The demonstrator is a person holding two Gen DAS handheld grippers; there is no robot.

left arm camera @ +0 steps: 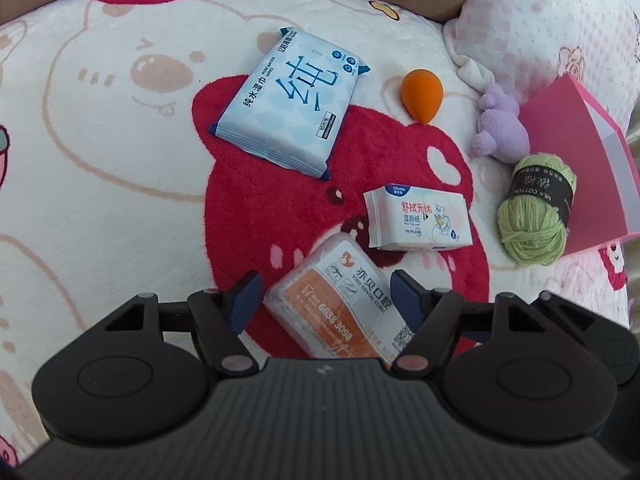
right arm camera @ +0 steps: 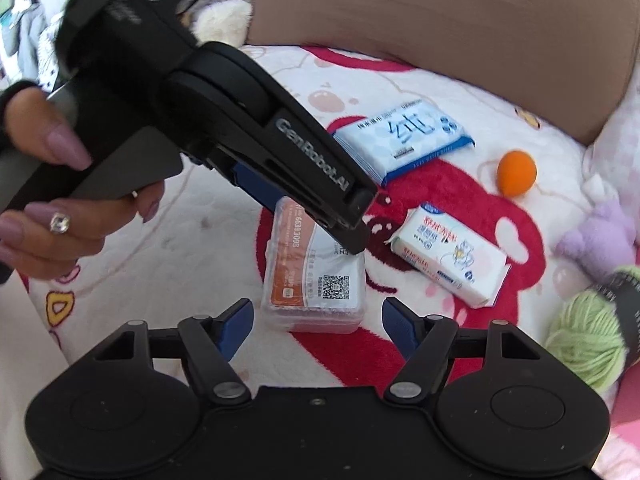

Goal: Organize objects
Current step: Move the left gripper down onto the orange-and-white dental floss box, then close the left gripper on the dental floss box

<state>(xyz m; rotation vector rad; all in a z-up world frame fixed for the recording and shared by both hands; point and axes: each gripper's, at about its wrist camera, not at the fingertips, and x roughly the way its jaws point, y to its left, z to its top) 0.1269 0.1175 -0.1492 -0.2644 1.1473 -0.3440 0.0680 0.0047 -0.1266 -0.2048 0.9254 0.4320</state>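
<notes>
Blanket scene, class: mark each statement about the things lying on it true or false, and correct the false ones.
1. The orange sponge lies beside the big blue wipes pack. True.
2. The green yarn ball sits on the wipes pack. False: it rests against the pink box.
3. The left hand-held gripper has the clear plastic box between its fingers. True.
4. The purple plush toy is orange. False: purple.

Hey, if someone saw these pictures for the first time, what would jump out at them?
Probably the clear orange-labelled box, lying on the red bear blanket between the open fingers of the left gripper, with the right gripper open just short of it. Next, the big blue wipes pack farther back, the orange sponge beside it, and the green yarn ball against a pink box.
</notes>
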